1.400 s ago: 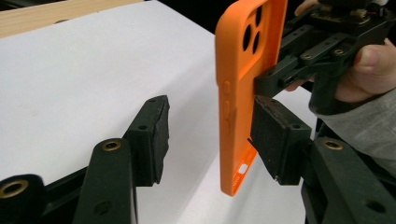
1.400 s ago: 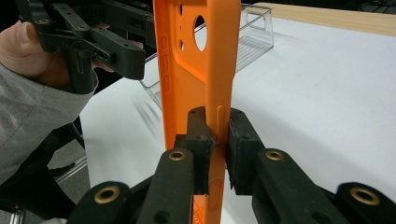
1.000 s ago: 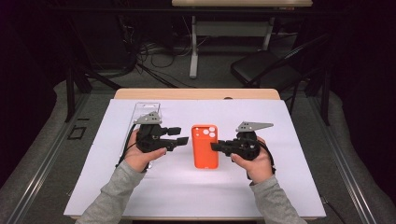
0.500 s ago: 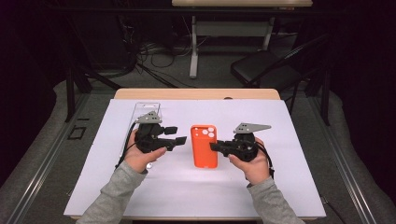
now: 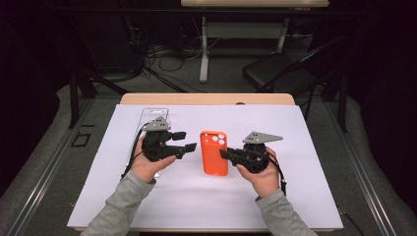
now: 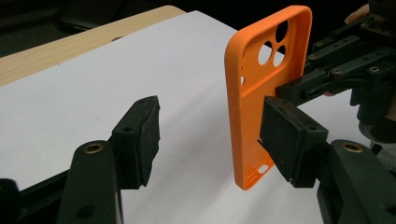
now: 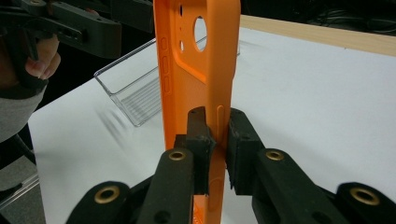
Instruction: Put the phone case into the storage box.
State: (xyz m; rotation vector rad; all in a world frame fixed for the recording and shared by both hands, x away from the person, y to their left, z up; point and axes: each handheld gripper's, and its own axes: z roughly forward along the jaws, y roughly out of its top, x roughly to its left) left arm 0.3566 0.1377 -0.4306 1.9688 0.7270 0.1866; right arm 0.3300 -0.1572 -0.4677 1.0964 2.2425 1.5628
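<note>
1. Orange phone case (image 5: 214, 153) at the middle of the white tabletop (image 5: 305, 196), between the 2 hands, camera cut-outs toward the far edge.
2. Right gripper (image 5: 227, 154) clamped on the case: in the right gripper view, both pads pinch the case's side wall (image 7: 219, 116), jaws nearly together with only the thin rim between them.
3. Left gripper (image 5: 191, 141) just beside the case's other long edge, jaws apart and just been opening; in the left gripper view, nothing pressed between the pads (image 6: 140, 135), 1 pad standing in front of the case's edge, contact not certain, the other well off over bare paper.
4. Long axis of the case (image 6: 261, 88) running away from the person, near to far; in the gripper views, seemingly tipped up on its long edge rather than flat, though the high view cannot confirm this.
5. Key relation: from the left jaws, the case lies toward the table's middle, level with them, its near long edge facing their gap. Left hand nearer to that free edge; right hand already holding the opposite edge.
6. Clear plastic tray (image 5: 150, 120) behind the left hand, toward the far left of the paper, apart from the case.
7. Likely next, as a judgement: a short move inward of the left jaws to straddle the free rim.
</note>
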